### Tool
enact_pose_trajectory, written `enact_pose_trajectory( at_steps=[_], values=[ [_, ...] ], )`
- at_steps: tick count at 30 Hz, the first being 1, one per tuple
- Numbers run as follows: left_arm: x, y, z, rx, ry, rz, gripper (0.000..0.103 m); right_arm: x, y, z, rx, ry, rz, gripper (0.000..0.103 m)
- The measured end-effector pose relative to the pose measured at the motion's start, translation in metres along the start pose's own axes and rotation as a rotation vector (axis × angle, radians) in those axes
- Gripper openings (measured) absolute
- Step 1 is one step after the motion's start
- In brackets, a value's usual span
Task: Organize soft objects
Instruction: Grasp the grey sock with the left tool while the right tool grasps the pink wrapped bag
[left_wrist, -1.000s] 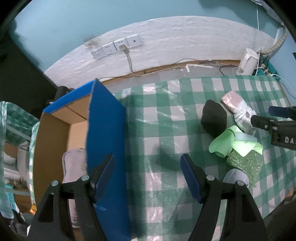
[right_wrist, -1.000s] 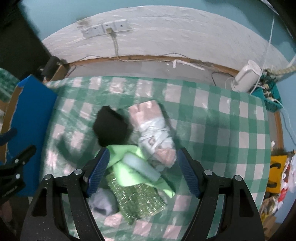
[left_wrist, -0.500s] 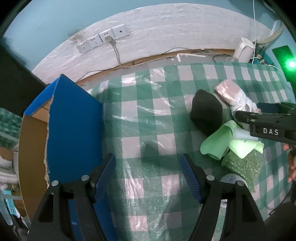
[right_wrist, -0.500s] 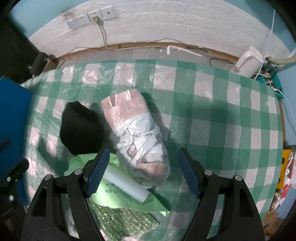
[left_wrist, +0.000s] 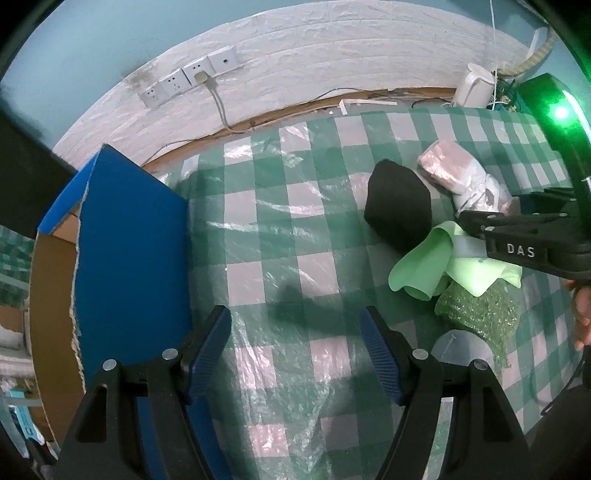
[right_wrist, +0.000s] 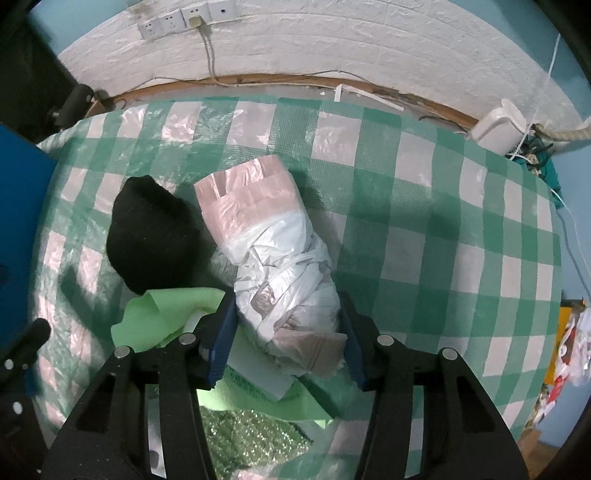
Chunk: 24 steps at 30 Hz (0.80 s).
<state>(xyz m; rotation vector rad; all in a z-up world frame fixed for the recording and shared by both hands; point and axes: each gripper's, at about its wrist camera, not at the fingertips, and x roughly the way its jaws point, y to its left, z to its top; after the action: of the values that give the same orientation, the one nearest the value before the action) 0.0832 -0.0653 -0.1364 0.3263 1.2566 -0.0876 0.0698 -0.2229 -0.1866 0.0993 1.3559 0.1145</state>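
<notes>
A bundle of pink and white plastic bags (right_wrist: 273, 251) lies on the green checked tablecloth (right_wrist: 424, 240). My right gripper (right_wrist: 286, 339) is open, with its fingers on either side of the bundle's near end. A black soft object (right_wrist: 151, 229) lies left of the bundle, and a light green cloth (right_wrist: 162, 317) and a green glittery bag (right_wrist: 251, 439) lie under the gripper. My left gripper (left_wrist: 295, 350) is open and empty above the cloth, left of the pile. The black object (left_wrist: 399, 203), green cloth (left_wrist: 424, 266) and bundle (left_wrist: 465, 173) show in the left wrist view.
An open cardboard box with a blue flap (left_wrist: 129, 251) stands at the table's left edge. A white wall with sockets (left_wrist: 192, 77) runs behind. A white device (right_wrist: 498, 125) and cables sit at the back right. A pale round object (left_wrist: 461, 347) lies near the glittery bag (left_wrist: 476, 310).
My right gripper moved forward and down until its fingers straddle the plastic-bag bundle. My left gripper moved right, away from the box and over the tablecloth.
</notes>
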Motion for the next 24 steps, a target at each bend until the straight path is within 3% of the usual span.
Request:
enact_pose_trajectory(
  at_steps=[9,24],
  values=[
    [-0.003,-0.007,-0.008,0.013,0.007,-0.013,0.074,-0.019,-0.004,-0.015,0.03,-0.022,-0.009,0.051],
    [-0.019,-0.039,-0.028,0.075,-0.009,-0.062,0.079,-0.041,-0.003,-0.063,0.033,0.015,0.023,0.051]
  ],
)
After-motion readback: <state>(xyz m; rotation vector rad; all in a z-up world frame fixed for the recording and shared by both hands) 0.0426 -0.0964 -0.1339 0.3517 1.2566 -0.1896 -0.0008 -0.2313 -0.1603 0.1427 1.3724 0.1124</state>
